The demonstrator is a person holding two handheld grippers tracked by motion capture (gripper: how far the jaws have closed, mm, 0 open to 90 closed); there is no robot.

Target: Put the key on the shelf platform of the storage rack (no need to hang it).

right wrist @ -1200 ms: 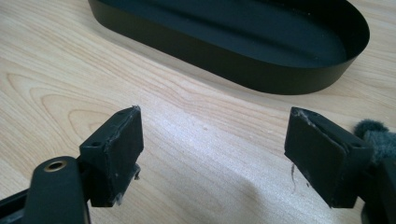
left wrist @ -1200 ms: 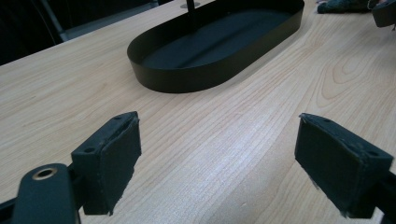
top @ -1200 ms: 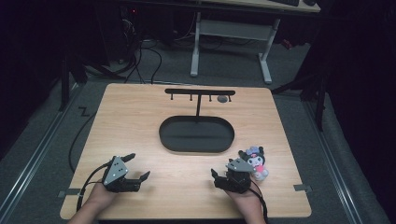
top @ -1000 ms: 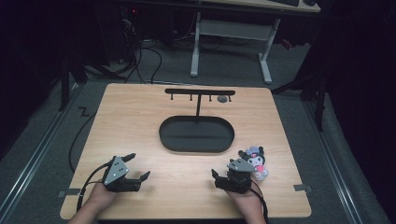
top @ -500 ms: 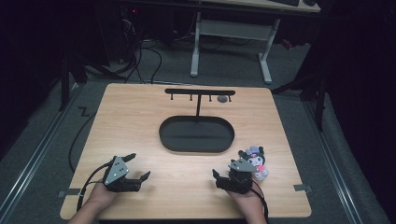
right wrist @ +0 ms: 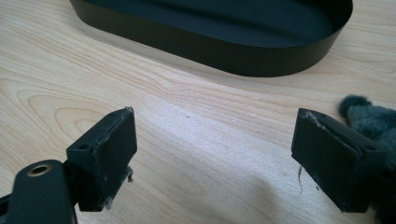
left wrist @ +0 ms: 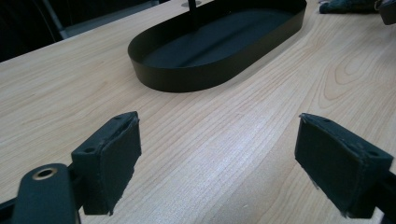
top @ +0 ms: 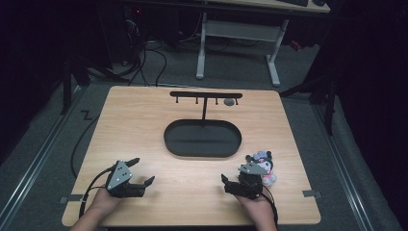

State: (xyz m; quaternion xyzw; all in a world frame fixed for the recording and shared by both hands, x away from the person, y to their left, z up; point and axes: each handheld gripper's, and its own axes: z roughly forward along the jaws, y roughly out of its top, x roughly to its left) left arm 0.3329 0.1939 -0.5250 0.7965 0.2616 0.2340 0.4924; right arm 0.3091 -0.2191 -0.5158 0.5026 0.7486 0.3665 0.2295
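Dark room, wooden desk [top: 144, 125] | both claws gape empty: left claw [top: 140, 173], right claw [top: 235, 180] | plush toy [top: 262, 163] beside right | I'd swing right, centre jaws, squeeze gently.

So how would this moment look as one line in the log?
left tool: open, holding nothing | right tool: open, beside plush toy | oval tray: nothing visible inside

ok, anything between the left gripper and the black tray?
Nothing: bare wood runs from the open left gripper to the black tray, clearest in the left gripper view.
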